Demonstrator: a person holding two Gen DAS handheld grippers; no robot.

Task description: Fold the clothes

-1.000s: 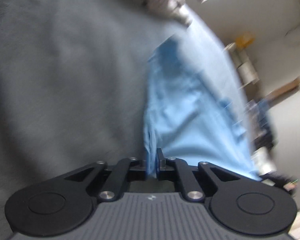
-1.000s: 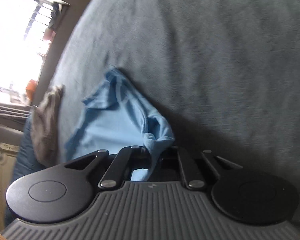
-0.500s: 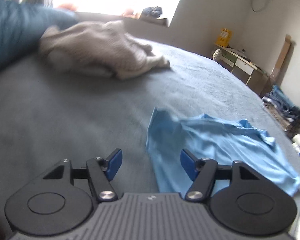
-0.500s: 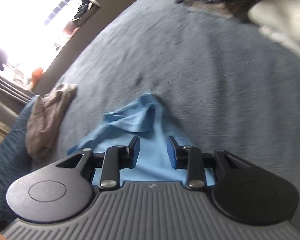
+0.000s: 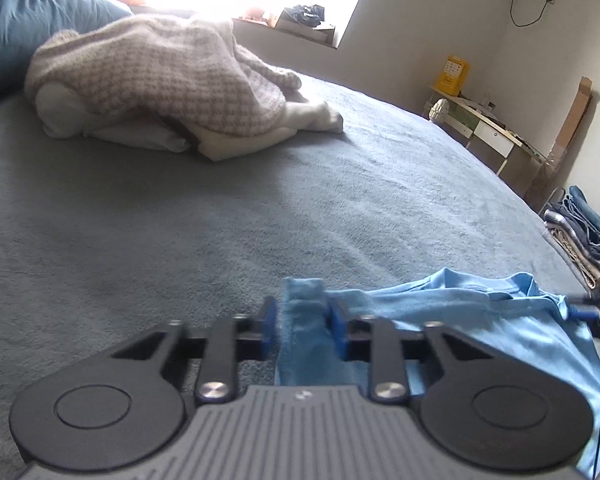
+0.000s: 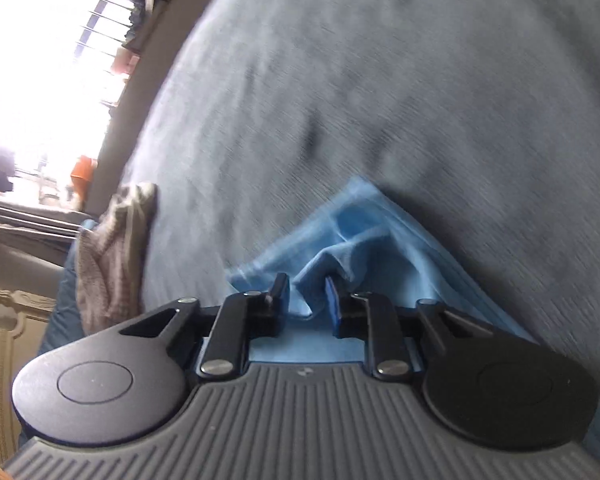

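A light blue garment lies crumpled on the grey-blue bed cover. My left gripper is low over its left corner, jaws partly open, with a fold of the blue cloth between the blue pads. In the right wrist view the same blue garment lies under my right gripper, whose jaws are partly open around a raised fold. The right gripper's tips also show at the far right of the left wrist view, at the garment's other end.
A heap of beige checked knitwear and white cloth lies at the bed's far left, also seen in the right wrist view. A desk and a stack of folded clothes stand right of the bed. A window is behind.
Both grippers held the blue garment shut a second ago, then opened and let it drop on the bed. Now each has dropped lower over a fold with the left jaws narrower.
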